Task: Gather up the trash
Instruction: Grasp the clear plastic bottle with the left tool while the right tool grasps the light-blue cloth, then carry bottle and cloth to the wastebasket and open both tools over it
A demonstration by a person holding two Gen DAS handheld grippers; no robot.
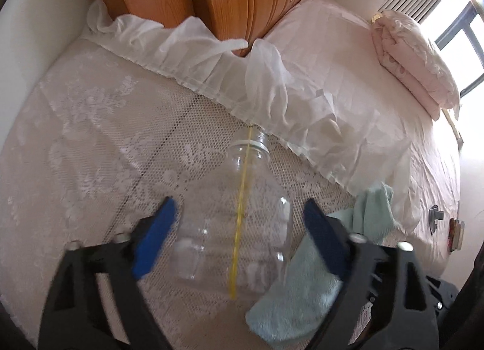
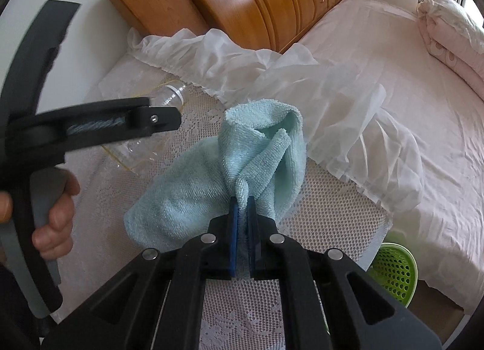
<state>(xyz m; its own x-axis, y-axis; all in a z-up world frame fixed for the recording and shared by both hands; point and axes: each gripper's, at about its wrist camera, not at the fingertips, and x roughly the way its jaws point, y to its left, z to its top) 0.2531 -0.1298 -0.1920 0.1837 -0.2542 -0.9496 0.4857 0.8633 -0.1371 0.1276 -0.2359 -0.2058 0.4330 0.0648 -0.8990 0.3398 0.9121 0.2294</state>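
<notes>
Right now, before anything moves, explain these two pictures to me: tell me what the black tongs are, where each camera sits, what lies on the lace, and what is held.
There is no robot here. A person holds a hand-squeezed gripper in each hand, and each gripper carries a wide-angle camera looking forward along its two blue-padded fingers.

The left wrist view shows the left gripper open, its fingers on either side of a clear plastic bottle that lies on its side with no cap. It has not closed on it.

The right wrist view shows the right gripper shut on a fold of a light blue towel. The left gripper and the person's hand appear at that picture's left.

Bottle and towel both rest on a white lace cover beside a bed. A green mesh basket stands lower down at the right.
</notes>
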